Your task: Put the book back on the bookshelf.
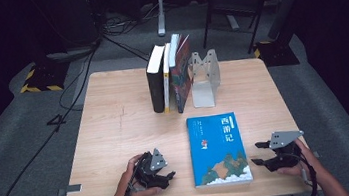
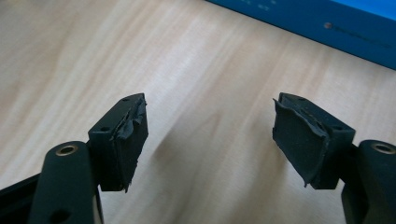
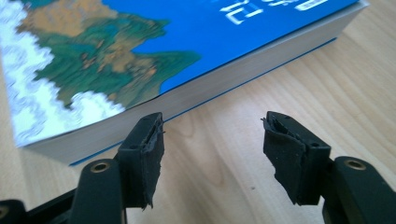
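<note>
Blue paperback [image 1: 218,149]: flat, cover up, on the near half of the wooden counter [image 1: 116,130], between the two grippers; judged the piece in hand, laid loose so it can be taken from either long edge

Left gripper [image 1: 168,175]: low over the counter just left of the book, jaws apart, nothing between them (bare wood shows through the gap)

Right gripper [image 1: 259,153]: just beside the book's page edge, jaws apart and empty, aimed at that edge, probably to pinch it

Row of upright books [image 1: 170,76]: far side, leaning on a metal bookend [image 1: 204,79] that keeps them standing; a likely home for the blue one
</note>
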### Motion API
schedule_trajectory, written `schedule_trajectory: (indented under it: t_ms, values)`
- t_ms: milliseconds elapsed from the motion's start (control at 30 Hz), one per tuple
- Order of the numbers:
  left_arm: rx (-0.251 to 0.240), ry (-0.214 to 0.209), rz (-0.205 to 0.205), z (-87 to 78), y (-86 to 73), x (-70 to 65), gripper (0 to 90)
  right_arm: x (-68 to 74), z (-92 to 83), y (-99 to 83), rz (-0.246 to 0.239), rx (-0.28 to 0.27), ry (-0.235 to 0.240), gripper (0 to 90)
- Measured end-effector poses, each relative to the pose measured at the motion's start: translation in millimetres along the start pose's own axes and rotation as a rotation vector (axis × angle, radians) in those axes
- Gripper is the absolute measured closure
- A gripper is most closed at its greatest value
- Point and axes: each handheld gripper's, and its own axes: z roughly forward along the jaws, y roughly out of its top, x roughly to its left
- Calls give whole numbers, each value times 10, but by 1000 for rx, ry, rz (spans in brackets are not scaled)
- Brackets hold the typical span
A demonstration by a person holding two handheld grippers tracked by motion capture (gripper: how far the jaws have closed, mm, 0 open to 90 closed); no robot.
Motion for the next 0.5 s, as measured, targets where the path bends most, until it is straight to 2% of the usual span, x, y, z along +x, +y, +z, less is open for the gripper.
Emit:
schedule_trajectory:
  t_ms: [67,200,267,433,500]
  values:
    - [12,-16,-4,3,-30,-22,265,39,-8,-4,-7,0,14,390]
    - [3,-47,-15,-20,-80,-55,265,146,-41,-28,-20,12,44,389]
    - [-8,-62,-35,-27,-114,-60,264,195,-43,-55,-27,23,55,389]
    - [-36,-64,-37,-45,-176,-86,251,282,-3,-118,-56,60,88,388]
    - [-42,-61,-36,-43,-184,-91,248,302,22,-114,-67,76,85,387]
